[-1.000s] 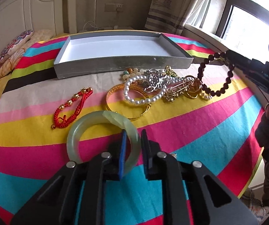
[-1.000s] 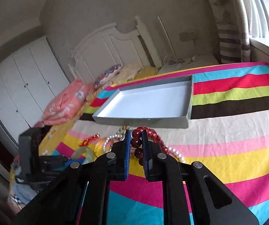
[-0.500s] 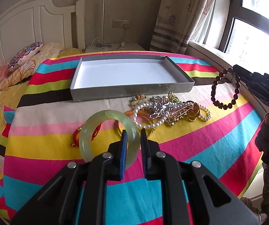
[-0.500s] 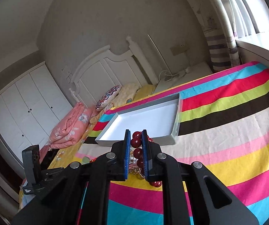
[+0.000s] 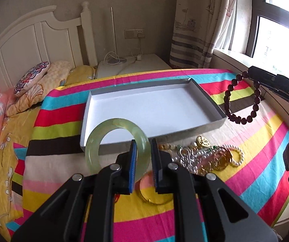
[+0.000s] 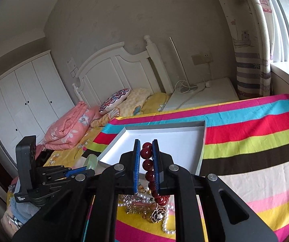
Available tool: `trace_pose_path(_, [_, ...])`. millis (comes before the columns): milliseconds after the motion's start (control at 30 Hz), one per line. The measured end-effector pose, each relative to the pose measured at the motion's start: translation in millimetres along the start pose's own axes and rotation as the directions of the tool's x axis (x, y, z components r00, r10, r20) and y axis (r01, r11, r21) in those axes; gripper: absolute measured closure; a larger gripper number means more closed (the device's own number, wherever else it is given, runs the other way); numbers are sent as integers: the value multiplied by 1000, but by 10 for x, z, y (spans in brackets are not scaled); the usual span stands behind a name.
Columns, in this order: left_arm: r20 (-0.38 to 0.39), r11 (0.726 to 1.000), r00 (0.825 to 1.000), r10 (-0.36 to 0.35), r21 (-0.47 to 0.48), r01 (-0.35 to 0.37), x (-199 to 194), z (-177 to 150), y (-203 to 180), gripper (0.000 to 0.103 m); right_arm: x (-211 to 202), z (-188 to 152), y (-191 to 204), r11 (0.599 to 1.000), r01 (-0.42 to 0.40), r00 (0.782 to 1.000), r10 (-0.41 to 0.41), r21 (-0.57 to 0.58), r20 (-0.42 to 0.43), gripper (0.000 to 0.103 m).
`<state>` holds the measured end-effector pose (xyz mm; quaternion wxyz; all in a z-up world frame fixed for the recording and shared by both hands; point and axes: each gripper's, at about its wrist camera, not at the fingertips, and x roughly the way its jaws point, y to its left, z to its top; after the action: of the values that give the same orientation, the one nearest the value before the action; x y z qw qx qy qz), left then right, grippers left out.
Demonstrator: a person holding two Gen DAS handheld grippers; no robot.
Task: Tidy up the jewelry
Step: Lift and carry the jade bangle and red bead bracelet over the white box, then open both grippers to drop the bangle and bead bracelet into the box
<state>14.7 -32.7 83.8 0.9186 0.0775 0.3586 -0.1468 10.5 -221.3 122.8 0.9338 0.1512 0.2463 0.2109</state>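
The room is a bedroom with a white headboard [image 5: 33,40], a white wardrobe [image 6: 17,104], a window [image 5: 275,26] and a striped curtain [image 5: 192,30]. A bed [image 5: 255,171] with a cloth of bright stripes holds all the things. On it sits a flat grey tray [image 5: 207,129], white inside, with nothing in it. Its long side runs across the left view. The tray lies just ahead of both grippers and lower than them, so I think the next move is forward and down into it. The left gripper [image 5: 143,159] is closed tight on a green bangle [image 5: 96,139], which stands up over the near left corner of the tray. The right gripper [image 6: 146,161] is closed tight on a dark red bead bracelet [image 6: 146,153], which hangs down in a loop near the tray's right end. The left one looks a bit nearer to the tray. A pile of jewelry [image 5: 207,157] with pearls and gold pieces sits on the cloth just in front of the tray, and it waits to be sorted
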Motion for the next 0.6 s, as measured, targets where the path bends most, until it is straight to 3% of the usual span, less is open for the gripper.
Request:
trace_pose_path(333, [-8,994,995,101,-32,-101,471,409,142,90,463,288,-42,999,41,999,-42,-34,-28,90])
trace_pose_path(600, [-46,989,989,143,-19,-144,888,497,137,89,830,312,-101,995,74,994,-79,-65,-75,90])
